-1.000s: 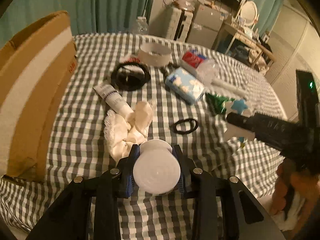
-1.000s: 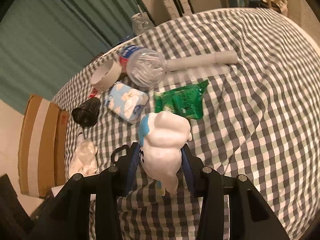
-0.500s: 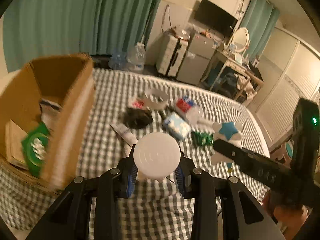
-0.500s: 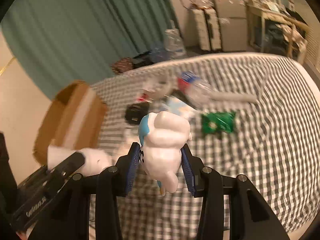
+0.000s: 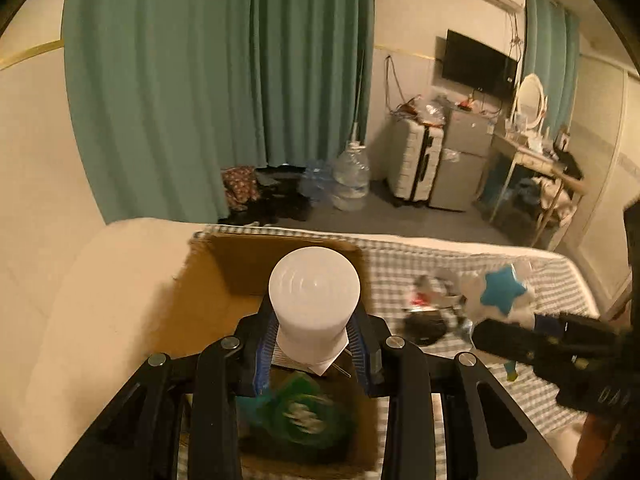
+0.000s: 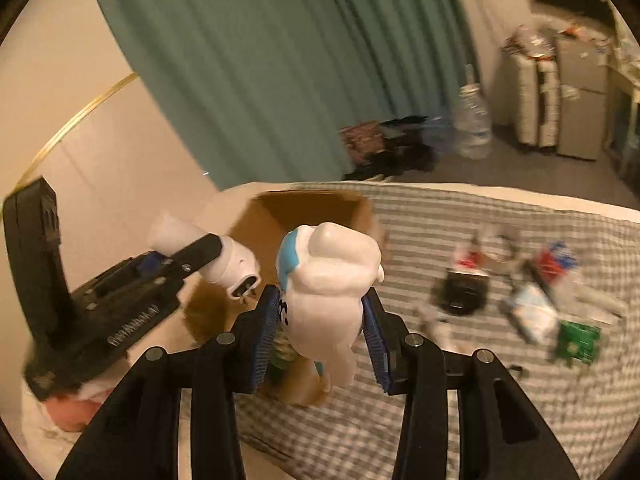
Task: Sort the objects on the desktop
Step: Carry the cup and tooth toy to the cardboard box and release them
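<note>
The left gripper (image 5: 314,354) is clamped on a white plastic bottle (image 5: 314,304), held above the open cardboard box (image 5: 276,264), presumably so a release drops it inside beside the green packet (image 5: 304,414) lying there. The right gripper (image 6: 322,338) is closed around a white figurine (image 6: 328,292) with a blue star, raised near the box's edge, probably waiting its turn. Beyond, on the checked cloth (image 6: 460,384), unsorted items remain: a black object (image 6: 464,294), a tissue pack (image 6: 530,316), a green sachet (image 6: 578,342). A teal curtain (image 5: 216,80) hangs farthest back.
</note>
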